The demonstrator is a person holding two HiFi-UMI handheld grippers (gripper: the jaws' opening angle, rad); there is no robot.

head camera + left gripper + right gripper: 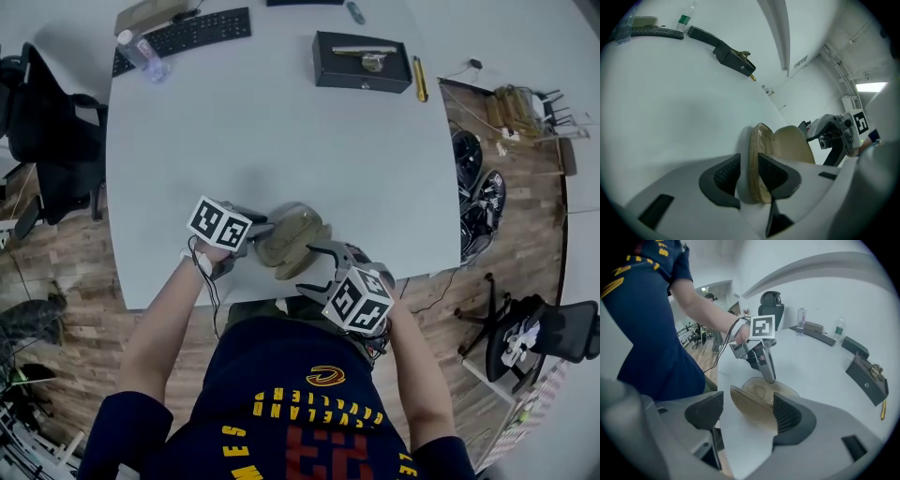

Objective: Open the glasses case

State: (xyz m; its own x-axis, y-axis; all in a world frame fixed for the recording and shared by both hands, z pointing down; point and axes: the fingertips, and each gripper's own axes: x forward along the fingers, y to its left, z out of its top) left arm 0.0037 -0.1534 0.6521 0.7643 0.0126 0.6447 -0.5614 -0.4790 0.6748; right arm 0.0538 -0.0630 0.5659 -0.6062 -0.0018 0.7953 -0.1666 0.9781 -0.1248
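**Head view with both gripper views.** A tan, oval, hard-shell glasses case (291, 239) lies open on a pale grey, rounded table (281, 141), close to the edge nearest the person. Its two halves are spread apart like a clam. What looks like a pair of glasses rests in the half farther from the person.

The left gripper (749, 176) is closed on the wall of that farther half. One ribbed black pad (772, 172) sits inside the shell and the other pad stands outside it. The lid rises just behind the clamped half.

The right gripper (746, 413) has its jaws set wide apart. The inner face of the lid lies between them, nearer the right-hand pad (788, 416); contact with that pad cannot be confirmed. The left gripper's fingertip shows beyond, planted in the other half.

Each gripper carries a white cube with black square markers. The person wears a dark blue shirt with yellow lettering (300, 403).

At the far side of the table, well apart from the case, stand:
- a black rectangular box with a brass fitting (363, 62), with a slim yellow tool (420, 80) just beside it
- a black keyboard (183, 36)
- a clear plastic bottle (141, 52)
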